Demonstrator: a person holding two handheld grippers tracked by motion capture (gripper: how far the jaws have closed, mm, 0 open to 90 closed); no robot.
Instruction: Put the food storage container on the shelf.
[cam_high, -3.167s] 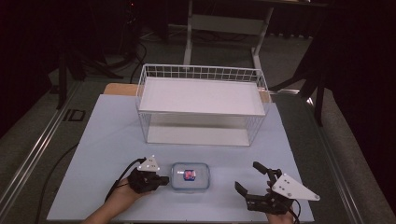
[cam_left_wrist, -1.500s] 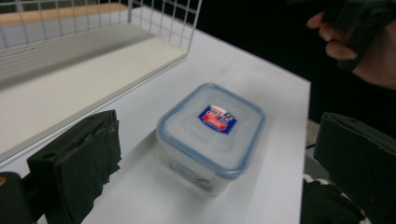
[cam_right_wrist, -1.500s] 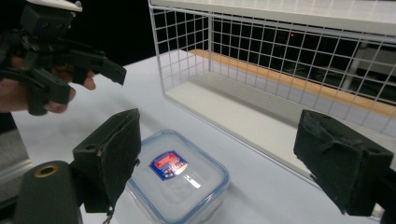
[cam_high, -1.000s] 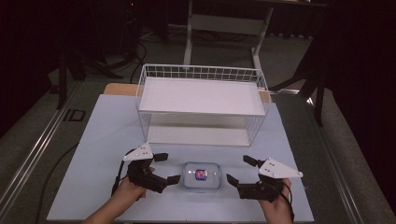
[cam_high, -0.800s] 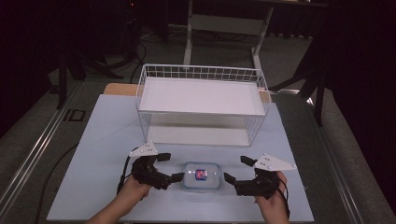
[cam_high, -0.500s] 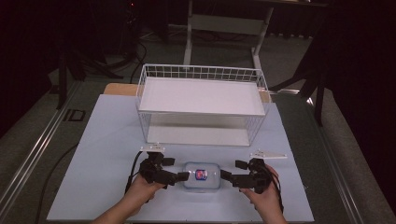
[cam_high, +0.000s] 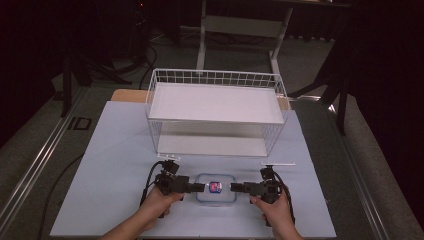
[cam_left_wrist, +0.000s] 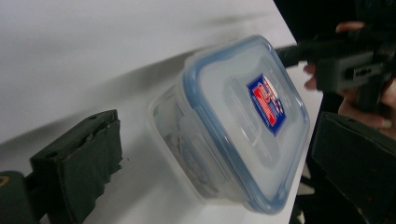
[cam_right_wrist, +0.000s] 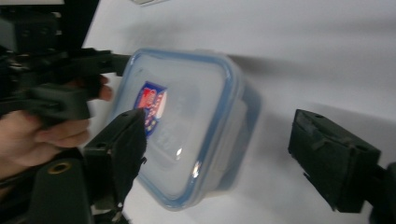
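Note:
A small clear container with a blue-rimmed lid and a red and blue label lies flat on the pale table near its front edge. My left gripper points at its left end and my right gripper at its right end, both held low and level. In the left gripper view the container sits between the wide jaws of the left gripper, with a gap on each side. The right gripper straddles the container's other end the same way. Both pairs of jaws have just been closing, and no pad presses on the container.
A white wire basket with a white shelf stands at the back middle of the table. The pale table top stretches out to both sides. Dark floor, cables and stand legs surround the table.
Both hands came down and inward from either side of the container. The jaws now straddle its two ends at table level.

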